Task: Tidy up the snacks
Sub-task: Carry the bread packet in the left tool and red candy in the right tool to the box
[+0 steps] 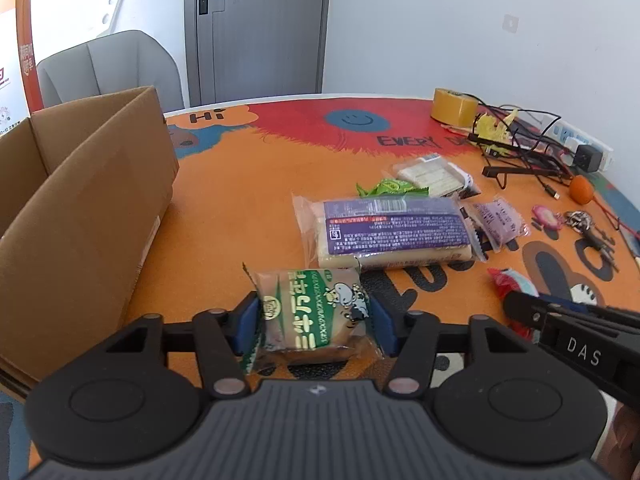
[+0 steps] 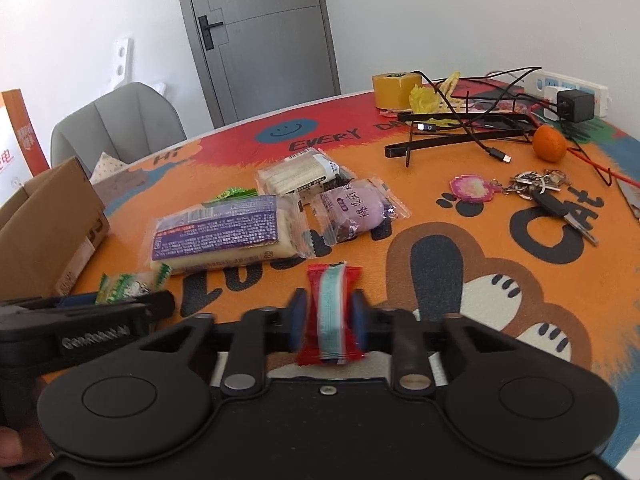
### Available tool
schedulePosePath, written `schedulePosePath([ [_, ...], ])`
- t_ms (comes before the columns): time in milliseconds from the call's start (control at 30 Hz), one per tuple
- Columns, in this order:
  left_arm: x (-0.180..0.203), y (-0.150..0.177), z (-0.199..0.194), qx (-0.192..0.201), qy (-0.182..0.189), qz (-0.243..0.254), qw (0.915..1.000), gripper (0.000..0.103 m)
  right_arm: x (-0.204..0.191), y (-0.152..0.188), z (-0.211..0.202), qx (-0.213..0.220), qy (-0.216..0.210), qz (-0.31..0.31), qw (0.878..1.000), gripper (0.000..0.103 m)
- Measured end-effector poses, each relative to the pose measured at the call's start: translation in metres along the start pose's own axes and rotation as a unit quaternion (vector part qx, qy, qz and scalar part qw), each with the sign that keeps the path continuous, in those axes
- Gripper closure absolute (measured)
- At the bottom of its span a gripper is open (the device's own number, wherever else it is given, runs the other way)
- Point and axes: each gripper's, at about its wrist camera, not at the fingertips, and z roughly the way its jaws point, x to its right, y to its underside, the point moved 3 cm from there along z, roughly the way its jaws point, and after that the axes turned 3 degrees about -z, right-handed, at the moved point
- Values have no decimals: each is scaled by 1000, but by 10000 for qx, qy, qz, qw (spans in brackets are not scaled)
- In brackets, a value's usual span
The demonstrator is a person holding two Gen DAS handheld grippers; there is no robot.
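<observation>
Gripping a green-and-tan snack pack, the left gripper had its blue pads pressed against both sides of the wrapper, jaws about half closed. The pack sat low over the orange mat, near its front edge. The right gripper was clamped almost fully closed on a red-and-teal candy wrapper, held upright between the pads, also near the mat's front edge. A cardboard box stood open at the mat's left edge, just beside the left gripper. Toward the middle of the mat lay a long purple-labelled pack, with a small green packet touching its far side. A clear pack of pale wafers lay behind it and a purple bun pack to its right, touching or overlapping; could not tell which. Along the far right edge sat a yellow tape roll, tangled black cables, a power strip and an orange fruit. Keys with a pink tag lay near the right edge.
</observation>
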Motion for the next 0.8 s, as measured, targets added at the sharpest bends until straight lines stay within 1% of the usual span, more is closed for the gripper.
schedulePosePath([
  [100,-4,-1,-5,-12,127,-100,9999,51,-3,0,-4,23,-57,48,10000,82],
  [333,-10,-9,-24,216,245,-153,9994,51,-13,-8,-18,210,-110,46,9997,82],
  [800,-32,-34,-66,669,396,-286,9966,51,-40,-31,-41,591,-369,42,9976,82],
])
